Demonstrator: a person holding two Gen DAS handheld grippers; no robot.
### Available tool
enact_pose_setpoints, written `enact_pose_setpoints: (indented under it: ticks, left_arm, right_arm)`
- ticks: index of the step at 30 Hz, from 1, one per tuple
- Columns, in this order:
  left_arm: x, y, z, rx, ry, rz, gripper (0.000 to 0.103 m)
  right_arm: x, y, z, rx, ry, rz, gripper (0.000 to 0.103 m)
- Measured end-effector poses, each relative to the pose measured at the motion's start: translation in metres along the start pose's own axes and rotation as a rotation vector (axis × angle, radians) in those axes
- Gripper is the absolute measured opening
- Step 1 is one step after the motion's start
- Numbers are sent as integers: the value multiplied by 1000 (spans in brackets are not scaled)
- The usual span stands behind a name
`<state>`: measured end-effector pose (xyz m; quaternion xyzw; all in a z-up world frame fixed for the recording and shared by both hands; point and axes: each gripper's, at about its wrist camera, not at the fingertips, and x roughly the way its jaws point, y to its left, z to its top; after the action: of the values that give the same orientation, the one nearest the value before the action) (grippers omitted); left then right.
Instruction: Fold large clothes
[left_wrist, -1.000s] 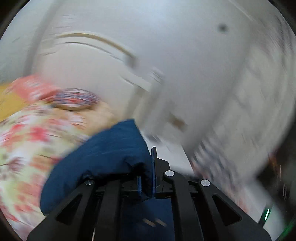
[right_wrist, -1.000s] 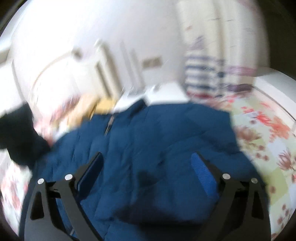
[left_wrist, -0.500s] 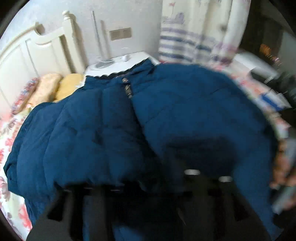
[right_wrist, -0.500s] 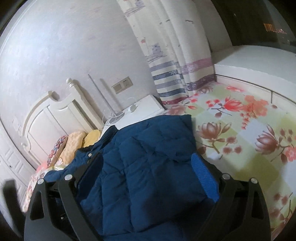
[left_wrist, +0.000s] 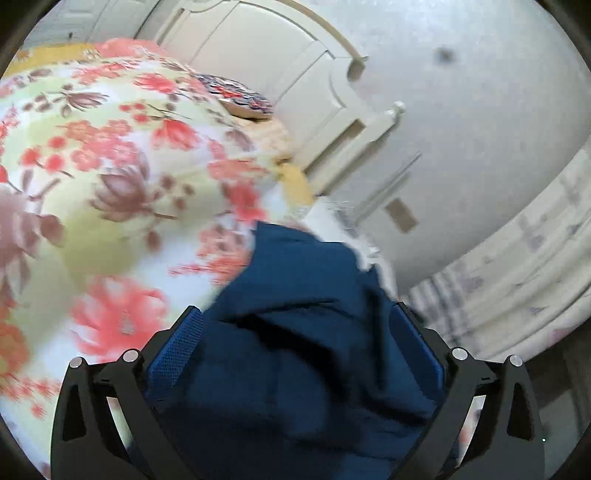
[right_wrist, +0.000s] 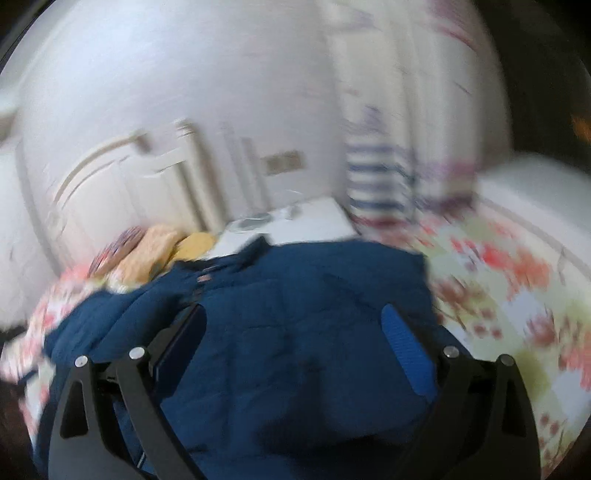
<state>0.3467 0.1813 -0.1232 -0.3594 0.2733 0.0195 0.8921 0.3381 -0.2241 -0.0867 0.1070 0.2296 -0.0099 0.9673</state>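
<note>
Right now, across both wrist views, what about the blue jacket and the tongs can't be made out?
- Blue jacket, right wrist view: motion blur hides the zipper; the lower hem is cut off behind the right tongs.
- Left wrist view: the jacket runs under the opening left tongs; blur hides whether the pads touch it.
- Bedside table: items too blurred to identify.

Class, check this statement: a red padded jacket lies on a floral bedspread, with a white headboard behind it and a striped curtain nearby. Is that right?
One detail is wrong: the padded jacket is dark blue, not red. The right wrist view shows it most fully. The rest stands: it lies on the floral bedspread, with the white headboard behind it and the striped curtain nearby.
</note>
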Motion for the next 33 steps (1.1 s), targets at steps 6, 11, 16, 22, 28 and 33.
enact_pose_setpoints:
  ticks: [6,11,16,22,28,33]
  left_arm:
    - [-1,-1,-2,103,-9,57,96]
    - [-5,4,-2,91,-56,105,96]
    - [-7,0,-3,122,-66,123,96]
    - [-4,-4,-6,149,-71,125,97]
    - [1,-10,-8,179,-53,128,97]
    - [0,-21,-13,236,-67,142,97]
  right_arm:
    - [3,140,-26,-551,119,116,95]
    - [32,214,-49,-860,176,49,73]
    - [51,251,-53,-978,177,5,63]
    - [24,201,-2,-569,142,153,22]
    - [15,9,26,315,136,313,21]
    - [44,-68,-30,565,320,238,36]
